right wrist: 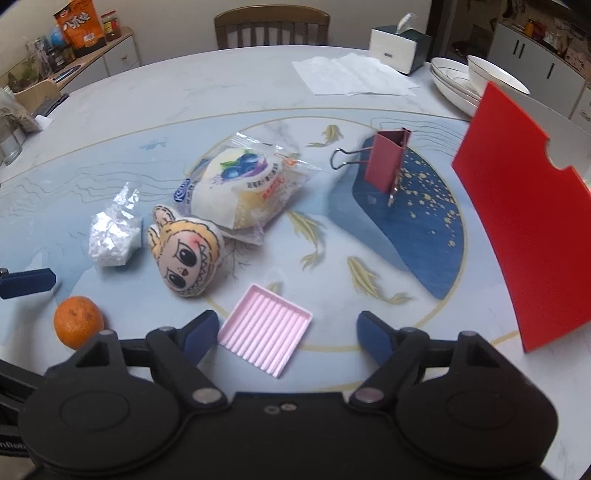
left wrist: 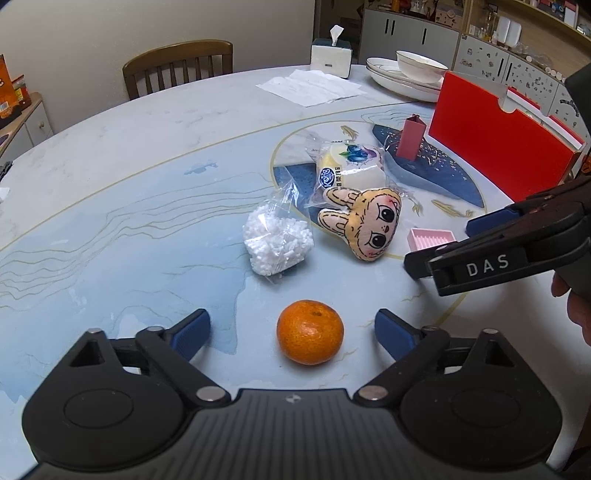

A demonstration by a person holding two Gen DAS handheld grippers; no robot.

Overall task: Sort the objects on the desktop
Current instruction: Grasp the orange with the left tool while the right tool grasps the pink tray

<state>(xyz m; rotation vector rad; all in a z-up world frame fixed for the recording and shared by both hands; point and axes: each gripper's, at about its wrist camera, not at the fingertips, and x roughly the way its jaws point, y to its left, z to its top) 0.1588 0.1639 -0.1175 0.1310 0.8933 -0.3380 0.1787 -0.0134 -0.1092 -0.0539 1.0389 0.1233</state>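
My left gripper [left wrist: 291,334] is open, its blue pads on either side of an orange [left wrist: 310,332] lying on the table, not touching it. My right gripper [right wrist: 284,332] is open just above a small pink ridged tray [right wrist: 266,328]; it also shows in the left wrist view [left wrist: 436,243]. A plush doll head [right wrist: 184,254] lies beside a bag of white pellets [right wrist: 110,240] and a wrapped blueberry bun [right wrist: 243,188]. A dark red binder clip [right wrist: 386,162] stands further back. The orange shows at the left of the right wrist view [right wrist: 78,321].
A red box [right wrist: 528,221] stands at the right edge of the round marble table [right wrist: 147,122]. Stacked plates with a bowl [right wrist: 476,81], a tissue box [right wrist: 399,44] and paper sheets [right wrist: 351,75] lie at the back. A wooden chair [right wrist: 271,26] stands behind.
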